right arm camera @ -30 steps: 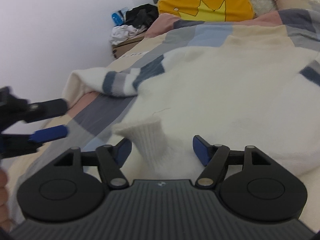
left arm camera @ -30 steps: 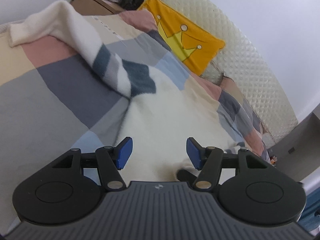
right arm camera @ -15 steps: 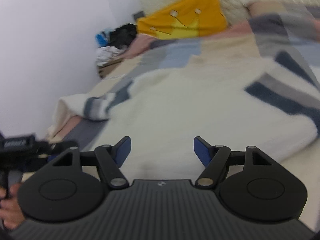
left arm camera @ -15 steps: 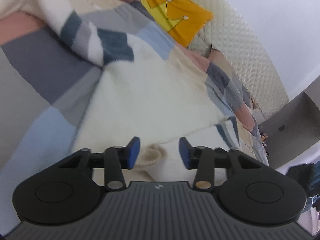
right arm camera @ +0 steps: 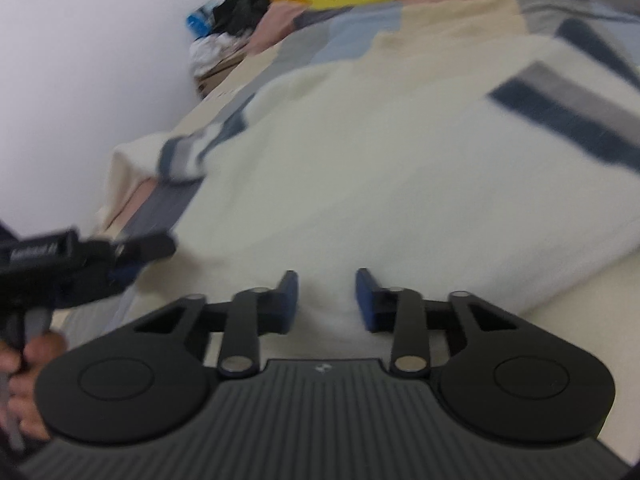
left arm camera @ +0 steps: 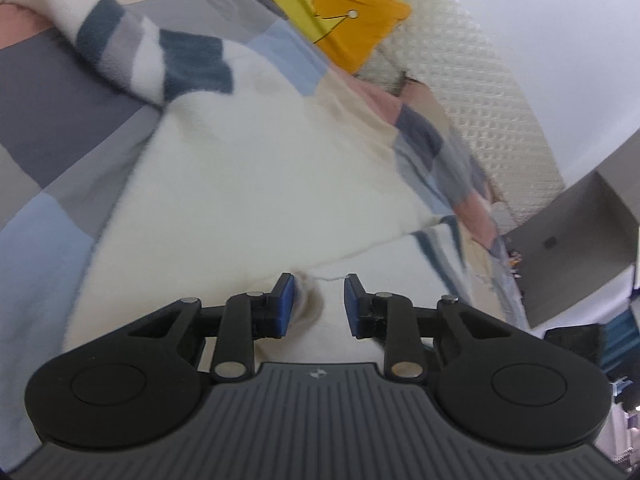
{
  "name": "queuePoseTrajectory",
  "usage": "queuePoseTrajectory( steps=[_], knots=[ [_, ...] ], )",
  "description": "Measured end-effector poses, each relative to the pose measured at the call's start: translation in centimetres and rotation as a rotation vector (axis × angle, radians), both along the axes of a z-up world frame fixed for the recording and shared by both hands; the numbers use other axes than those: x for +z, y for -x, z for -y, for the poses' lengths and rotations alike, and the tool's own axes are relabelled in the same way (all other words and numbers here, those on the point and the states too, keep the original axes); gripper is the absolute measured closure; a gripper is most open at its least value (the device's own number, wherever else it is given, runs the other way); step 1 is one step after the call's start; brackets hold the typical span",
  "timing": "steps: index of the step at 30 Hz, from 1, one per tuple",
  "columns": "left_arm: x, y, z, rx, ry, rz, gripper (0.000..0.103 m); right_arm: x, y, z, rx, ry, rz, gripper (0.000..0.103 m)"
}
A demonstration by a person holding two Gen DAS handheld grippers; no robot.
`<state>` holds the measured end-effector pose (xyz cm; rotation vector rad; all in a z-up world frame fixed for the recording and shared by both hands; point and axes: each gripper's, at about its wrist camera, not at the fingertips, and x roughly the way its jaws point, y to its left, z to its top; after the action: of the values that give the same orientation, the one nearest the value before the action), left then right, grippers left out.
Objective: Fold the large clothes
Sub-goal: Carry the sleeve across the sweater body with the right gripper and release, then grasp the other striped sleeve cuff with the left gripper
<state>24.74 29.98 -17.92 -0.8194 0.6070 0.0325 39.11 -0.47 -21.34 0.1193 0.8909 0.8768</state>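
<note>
We are closing the left gripper [left arm camera: 316, 304] and the right gripper [right arm camera: 327, 300], both low in the frame, on the cream sweater [left arm camera: 248, 184] spread across the patchwork bed [left arm camera: 52, 92]. Sweater fabric is bunching between both pairs of fingers, which are standing slightly apart.

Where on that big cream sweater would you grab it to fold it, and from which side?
Probably by the near hem of the cream sweater, from the near edge of the bed, one corner per tongs. It lies flat with sleeves spread, so the hem's loose edge is what bunches up. Both the left tongs and right tongs are closing there with cloth between them.
</note>
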Motion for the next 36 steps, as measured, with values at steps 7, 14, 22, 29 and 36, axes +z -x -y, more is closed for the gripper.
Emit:
queuePoseTrajectory(
  steps=[7, 14, 22, 29, 36],
  knots=[
    [1.1, 1.2, -0.3, -0.101, 0.066, 0.039, 0.071, -0.1, 1.8, 0.1, 0.042, -0.004, -0.088, 0.075],
    [0.5, 1.3, 2.3, -0.172, -0.096, -0.073, 0.071, -0.2, 4.2, 0.0, 0.036, 0.051, -0.062, 0.075],
    [-1.3, 0.7, 5.7, -0.196, -0.294, -0.214, 0.071, 0.1, 5.6, 0.5, -0.028, 0.091, -0.037, 0.081],
    [-2.0, 0.4, 6.6, -0.169, -0.343, -0.244, 0.071, 1.3, 5.6, 0.6, -0.058, 0.085, 0.025, 0.078],
    [-1.8, 0.2, 7.1, -0.164, -0.365, -0.249, 0.071, 0.7, 5.2, 0.2, -0.080, 0.114, 0.069, 0.081]
  ],
)
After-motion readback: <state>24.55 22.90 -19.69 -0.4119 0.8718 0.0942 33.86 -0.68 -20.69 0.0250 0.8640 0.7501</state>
